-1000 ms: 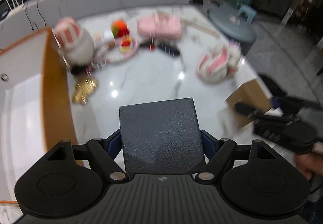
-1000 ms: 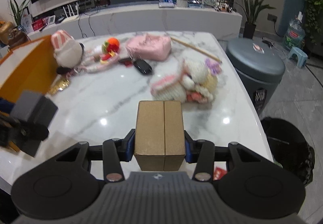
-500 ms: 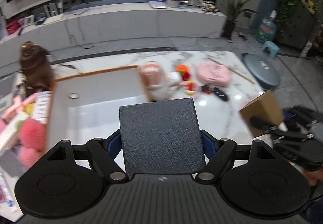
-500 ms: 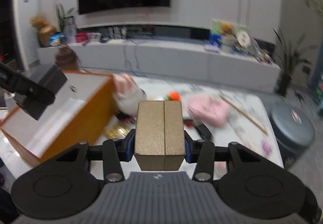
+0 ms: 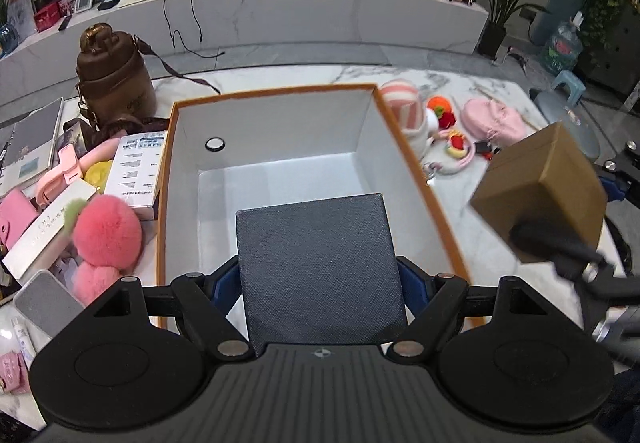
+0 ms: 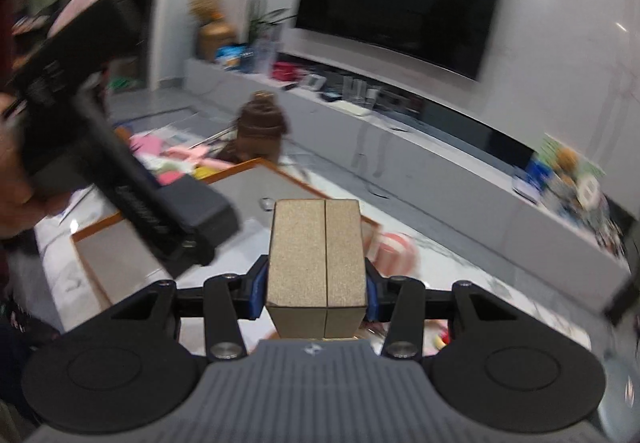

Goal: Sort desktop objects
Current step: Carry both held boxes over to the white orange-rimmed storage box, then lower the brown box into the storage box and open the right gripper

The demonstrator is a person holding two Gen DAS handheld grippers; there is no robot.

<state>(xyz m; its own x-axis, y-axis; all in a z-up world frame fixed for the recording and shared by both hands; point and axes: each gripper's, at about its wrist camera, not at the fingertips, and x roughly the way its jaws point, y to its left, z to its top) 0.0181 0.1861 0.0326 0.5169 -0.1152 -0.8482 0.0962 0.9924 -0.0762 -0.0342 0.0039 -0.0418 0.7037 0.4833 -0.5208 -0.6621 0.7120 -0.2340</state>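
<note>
Grey box sits clamped between the wide-set pads of the left gripper, held over the white inside of the orange-edged storage box just ahead, while off to its right the right gripper pinches a brown cardboard box above the marble table.

The left gripper clamps a dark grey textured box above the open orange-edged white storage box. Right of that storage box, a brown cardboard box hangs gripped; left of it lie pink fluffy pompoms.
</note>
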